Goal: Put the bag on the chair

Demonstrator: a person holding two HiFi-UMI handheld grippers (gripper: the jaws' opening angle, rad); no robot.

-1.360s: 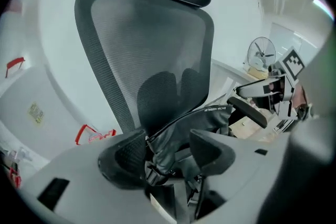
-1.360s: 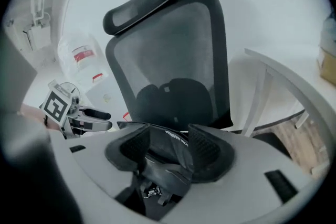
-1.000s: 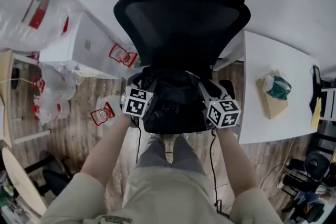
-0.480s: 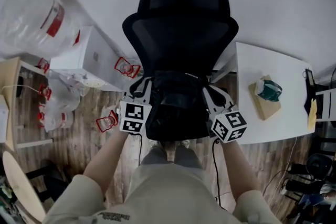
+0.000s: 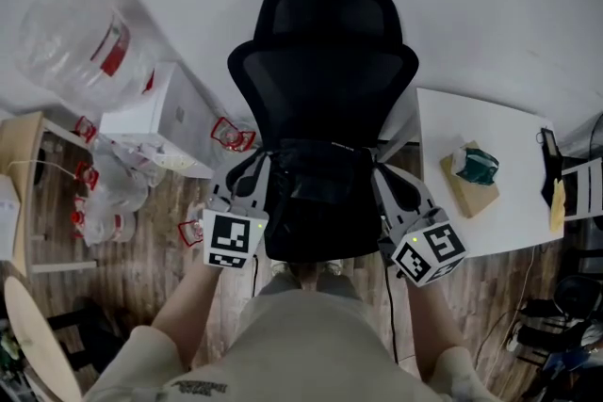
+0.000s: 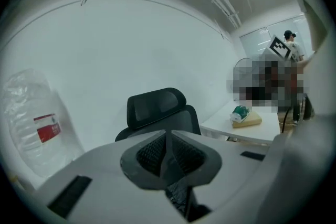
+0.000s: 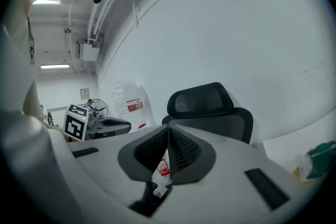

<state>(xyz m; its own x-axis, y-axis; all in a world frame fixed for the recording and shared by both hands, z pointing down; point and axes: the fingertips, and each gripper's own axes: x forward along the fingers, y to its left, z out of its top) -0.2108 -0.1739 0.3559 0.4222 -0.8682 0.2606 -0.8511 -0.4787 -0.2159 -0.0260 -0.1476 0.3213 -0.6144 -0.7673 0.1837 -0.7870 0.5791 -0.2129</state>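
A black bag (image 5: 320,198) rests on the seat of the black office chair (image 5: 325,71), against its mesh back. My left gripper (image 5: 249,170) sits at the bag's left side and my right gripper (image 5: 390,180) at its right, both clear of it. In the left gripper view the left gripper (image 6: 168,152) has its jaws closing, the pads almost meeting with nothing between them; the chair (image 6: 157,107) stands ahead. In the right gripper view the right gripper (image 7: 169,157) is shut and empty, facing the chair (image 7: 202,99).
A white table (image 5: 490,132) at the right carries a tan box with a teal thing (image 5: 476,169). At the left stand a big clear water jug (image 5: 85,42), a white box (image 5: 155,118) and plastic bags with bottles (image 5: 108,193) on the wooden floor.
Both grippers have drawn back from the bag toward me and their jaws have come together. The bag stays on the seat.
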